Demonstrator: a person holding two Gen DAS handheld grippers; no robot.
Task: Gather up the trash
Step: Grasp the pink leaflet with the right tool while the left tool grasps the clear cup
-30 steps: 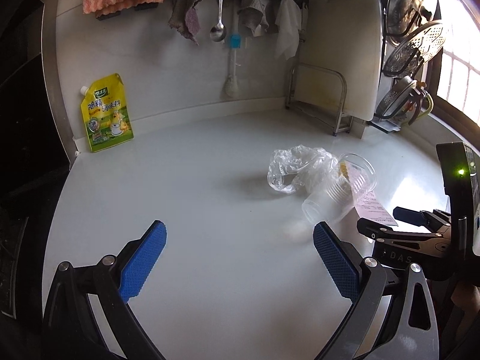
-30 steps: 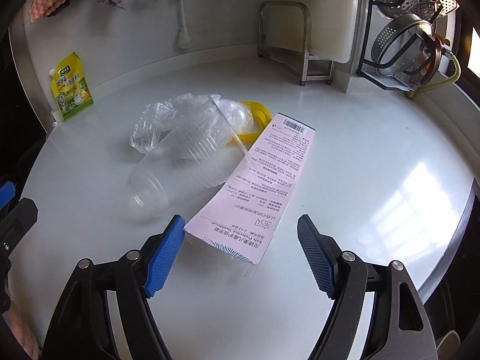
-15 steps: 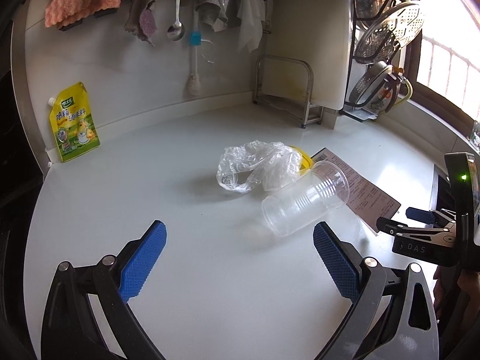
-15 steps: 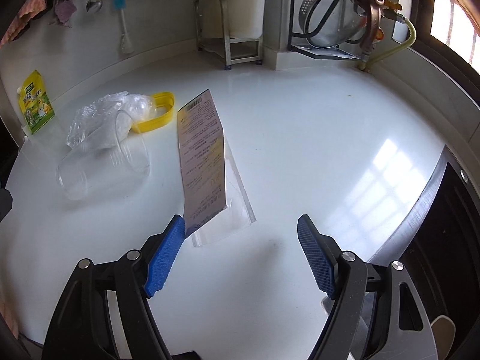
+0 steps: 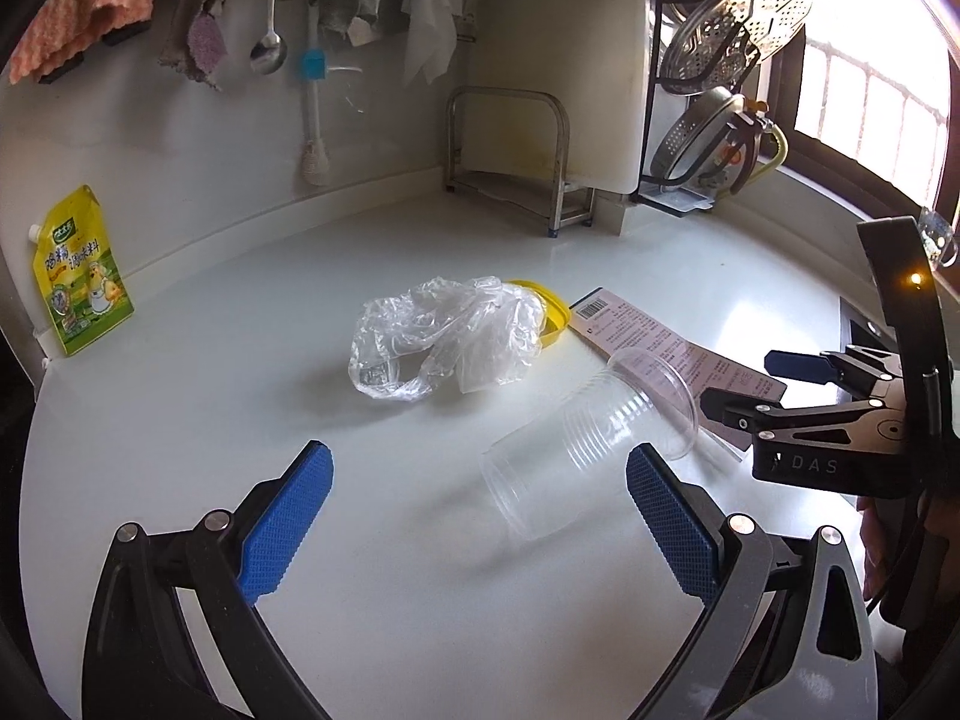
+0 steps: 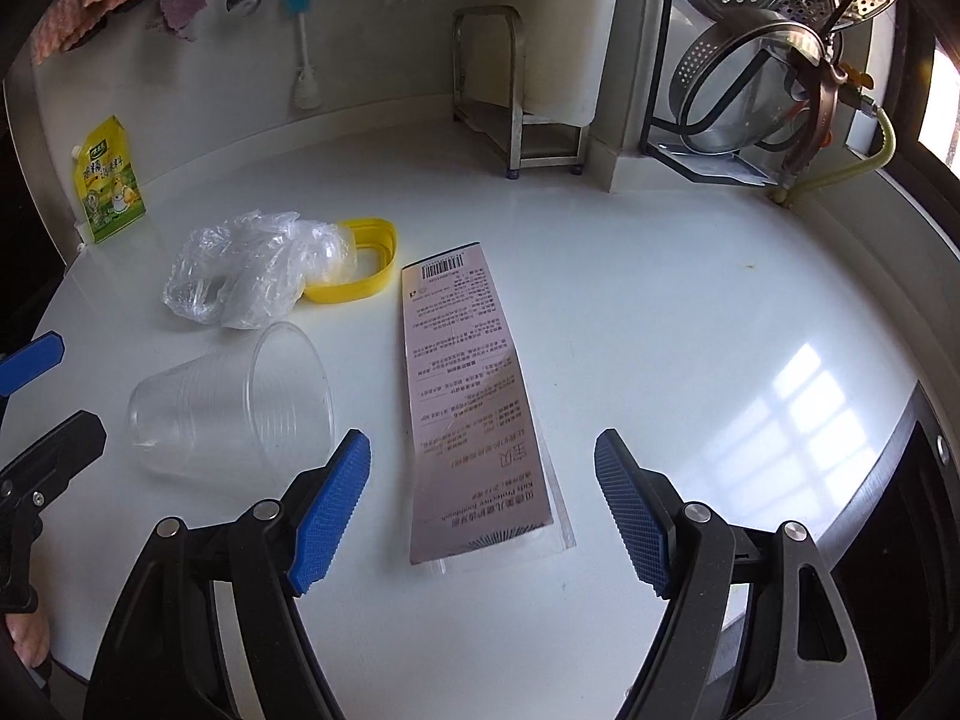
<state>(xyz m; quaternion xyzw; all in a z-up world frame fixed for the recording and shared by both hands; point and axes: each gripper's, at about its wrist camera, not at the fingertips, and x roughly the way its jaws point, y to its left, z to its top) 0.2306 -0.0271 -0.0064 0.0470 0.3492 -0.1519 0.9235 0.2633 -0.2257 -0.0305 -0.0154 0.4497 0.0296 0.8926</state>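
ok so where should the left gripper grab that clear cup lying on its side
Probably across the ribbed wall of the cup, coming down from above with one pad each side. It lies with its rim toward the card, and thin plastic may flex, so close gently.

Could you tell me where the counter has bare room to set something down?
The counter is bare to the right of the pink card, up to the pot rack. A smaller bare patch lies between the yellow pouch and the plastic bag. Bag, yellow lid, cup and card crowd together.
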